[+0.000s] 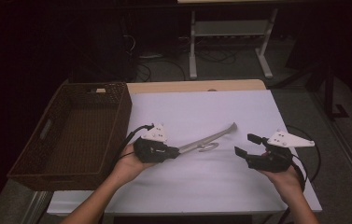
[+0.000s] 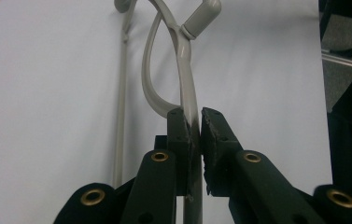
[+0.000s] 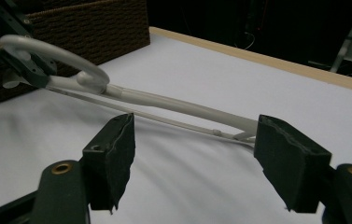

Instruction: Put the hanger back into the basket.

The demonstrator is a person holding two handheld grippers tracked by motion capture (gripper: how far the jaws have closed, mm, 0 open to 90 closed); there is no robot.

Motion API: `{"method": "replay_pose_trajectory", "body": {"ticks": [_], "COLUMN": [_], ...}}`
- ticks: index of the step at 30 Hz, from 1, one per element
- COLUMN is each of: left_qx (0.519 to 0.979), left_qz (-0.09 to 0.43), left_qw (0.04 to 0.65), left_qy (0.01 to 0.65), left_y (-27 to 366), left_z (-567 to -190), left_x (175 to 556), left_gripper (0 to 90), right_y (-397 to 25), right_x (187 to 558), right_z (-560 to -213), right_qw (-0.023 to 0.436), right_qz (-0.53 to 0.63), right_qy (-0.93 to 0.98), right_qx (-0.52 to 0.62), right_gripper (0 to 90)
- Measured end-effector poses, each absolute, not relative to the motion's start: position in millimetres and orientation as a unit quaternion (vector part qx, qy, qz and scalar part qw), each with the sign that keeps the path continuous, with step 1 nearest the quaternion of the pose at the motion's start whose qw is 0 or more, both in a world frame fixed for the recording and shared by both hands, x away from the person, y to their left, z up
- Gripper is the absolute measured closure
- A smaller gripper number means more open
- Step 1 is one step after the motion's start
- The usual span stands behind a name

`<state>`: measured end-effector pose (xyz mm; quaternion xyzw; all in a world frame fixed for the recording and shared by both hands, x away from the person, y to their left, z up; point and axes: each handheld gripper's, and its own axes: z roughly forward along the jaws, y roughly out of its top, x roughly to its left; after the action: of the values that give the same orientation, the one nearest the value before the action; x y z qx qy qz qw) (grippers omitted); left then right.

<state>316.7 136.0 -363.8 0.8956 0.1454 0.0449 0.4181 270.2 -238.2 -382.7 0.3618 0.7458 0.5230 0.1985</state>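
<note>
L gripper on hanger.

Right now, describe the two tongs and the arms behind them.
Both tongs, left and right, are black, each topped by a white three-cornered plate with small dots. Their arms carry brass-ringed holes, and the pads look worn and ragged at the edges. A black cable trails from each. The forearms are bare, with no sleeves in sight.

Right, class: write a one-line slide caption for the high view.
Left tool clamps a long grey plastic reacher on the white tablecloth beside a brown wicker basket.
</note>
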Motion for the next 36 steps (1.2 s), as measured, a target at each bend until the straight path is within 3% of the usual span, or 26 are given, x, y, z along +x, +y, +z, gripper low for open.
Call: {"method": "replay_pose_trajectory", "body": {"ticks": [16, 36], "left_qx": [0.886, 0.862], "left_qz": [0.082, 0.128], "left_qw": [0.434, 0.464], "left_qy": [0.14, 0.16], "left_y": [148.7, 206.7], "left_z": [-322.4, -256.7], "left_x": [313.5, 313.3], "left_gripper": [83.4, 83.3], "right_y": [-240.6, -240.7], "right_x": [270.3, 269.4], "right_z": [-381.6, -378.7], "right_qw": [0.203, 0.211], "right_qz": [0.524, 0.529], "right_qy": [0.742, 0.737], "right_qx": [0.365, 0.364], "right_gripper": [28.6, 27.9]}}
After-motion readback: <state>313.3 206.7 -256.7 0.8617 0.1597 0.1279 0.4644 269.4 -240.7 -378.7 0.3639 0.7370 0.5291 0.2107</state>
